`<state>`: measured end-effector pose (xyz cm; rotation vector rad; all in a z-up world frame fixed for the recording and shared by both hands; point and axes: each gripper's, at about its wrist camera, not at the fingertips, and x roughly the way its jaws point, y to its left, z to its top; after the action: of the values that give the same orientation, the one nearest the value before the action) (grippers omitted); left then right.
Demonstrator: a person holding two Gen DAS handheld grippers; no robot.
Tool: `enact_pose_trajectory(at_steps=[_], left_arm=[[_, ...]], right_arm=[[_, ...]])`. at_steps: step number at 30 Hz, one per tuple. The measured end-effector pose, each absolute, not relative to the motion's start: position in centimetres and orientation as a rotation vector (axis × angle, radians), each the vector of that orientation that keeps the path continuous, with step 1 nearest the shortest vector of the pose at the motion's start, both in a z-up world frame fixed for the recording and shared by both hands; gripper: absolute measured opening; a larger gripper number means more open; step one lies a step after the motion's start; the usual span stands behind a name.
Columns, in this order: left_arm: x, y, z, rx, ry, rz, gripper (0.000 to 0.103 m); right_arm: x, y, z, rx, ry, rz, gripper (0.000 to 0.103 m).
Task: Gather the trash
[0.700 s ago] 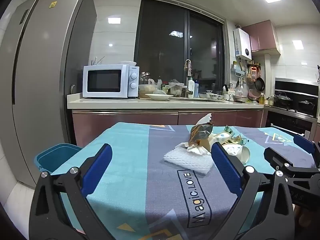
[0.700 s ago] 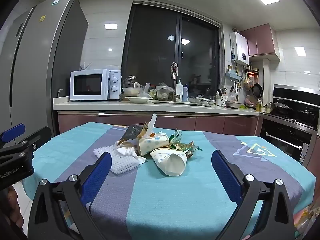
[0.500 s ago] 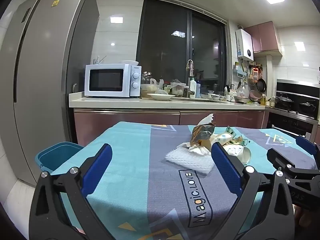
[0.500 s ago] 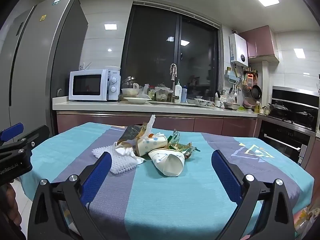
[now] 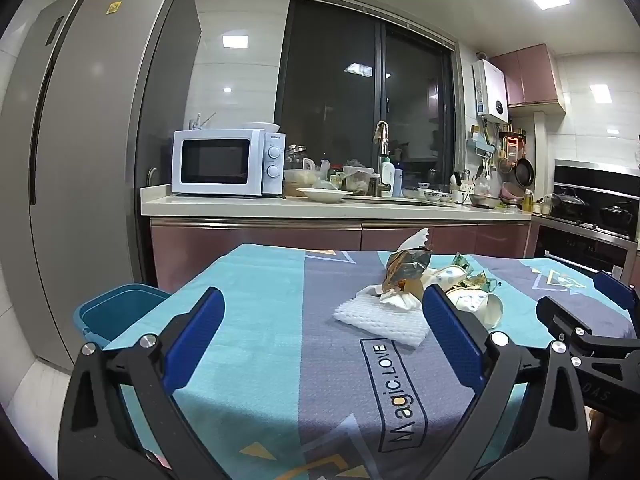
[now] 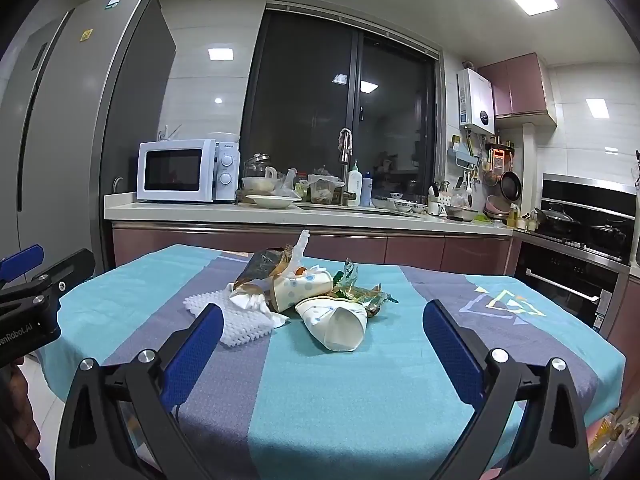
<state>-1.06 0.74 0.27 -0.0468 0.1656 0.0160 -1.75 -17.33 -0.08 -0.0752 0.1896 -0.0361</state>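
Trash sits in one heap on the cloth-covered counter [image 6: 360,380], toward its far half. A white foam net [image 6: 236,320] lies at the left of the heap, with a crumpled tissue [image 6: 256,304] on its inner edge. Behind them a torn foil wrapper [image 6: 264,268] leans against a dotted paper cup [image 6: 300,288] lying on its side. A second paper cup [image 6: 336,322] lies in front with its open mouth facing the right wrist camera, and green-gold candy wrappers [image 6: 360,292] are tucked just behind it.

The left claw [image 5: 320,336] is released, its blue fingers spread wide above the near cloth; its right finger overlaps the edge of the heap in the left wrist view — nothing is between the pads. The right claw [image 6: 320,340] is likewise released and empty, short of the front cup.

A blue bin [image 5: 116,312] stands on the floor just beside the left corner of the counter, next to the grey refrigerator [image 5: 80,160]. Farther back a kitchen worktop carries a white microwave [image 5: 228,162], dishes and bottles — well apart from the heap.
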Motion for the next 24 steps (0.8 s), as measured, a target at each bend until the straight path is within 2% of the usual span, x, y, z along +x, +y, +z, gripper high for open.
enact_pose_trajectory(at_steps=[24], left_arm=[[-1.27,1.12,0.39,-0.046,0.16,0.022,0.098]], right_arm=[[-2.43,-16.99,0.12,-0.085,0.183,-0.042,0.097]])
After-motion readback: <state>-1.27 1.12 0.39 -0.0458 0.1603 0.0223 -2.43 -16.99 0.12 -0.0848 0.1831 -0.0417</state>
